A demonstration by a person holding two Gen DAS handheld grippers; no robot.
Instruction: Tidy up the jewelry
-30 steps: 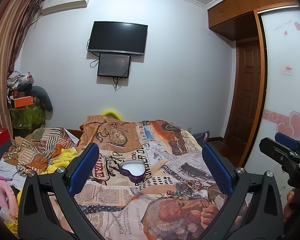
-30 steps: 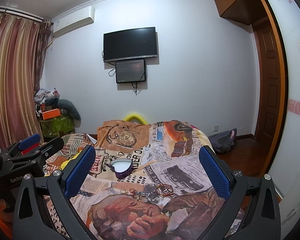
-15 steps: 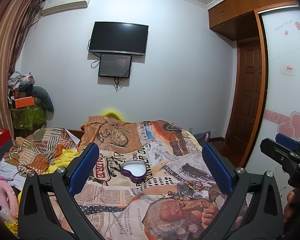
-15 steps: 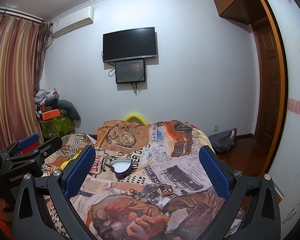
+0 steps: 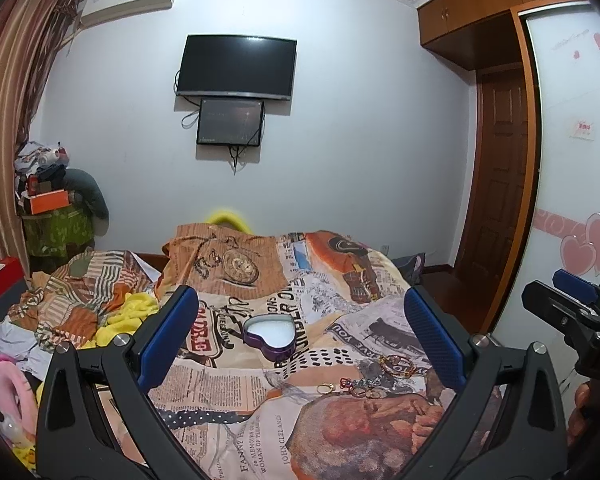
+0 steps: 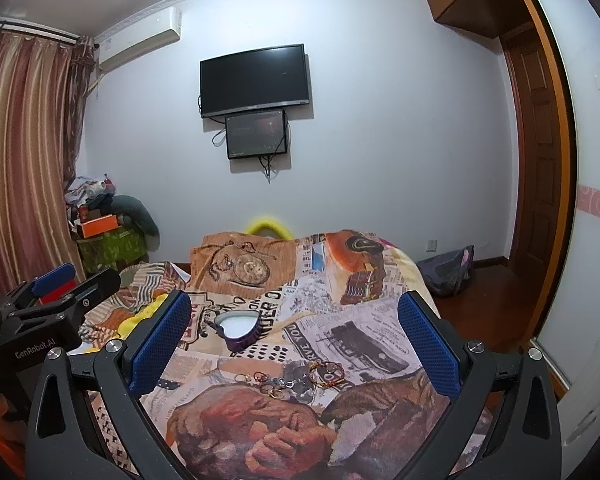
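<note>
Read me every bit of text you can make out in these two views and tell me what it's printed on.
"GenRobot.AI": body of the left gripper.
"JOHN CLELAND", "MEMOIRS OF A WOMAN OF PLEASURE": newspaper-print bedspread.
"YOU", "RVE YOU": bedspread headline in both views.
Wall sign beside the door: too small to read.
Fine newsprint columns: blurred.

Your right gripper (image 6: 294,344) hangs over the bed (image 6: 380,320), jaws wide apart, nothing between them. Heart-shaped box (image 6: 239,329) ahead, jewelry pile (image 6: 296,378) nearer you. Left gripper (image 6: 56,300) at frame left.
</note>
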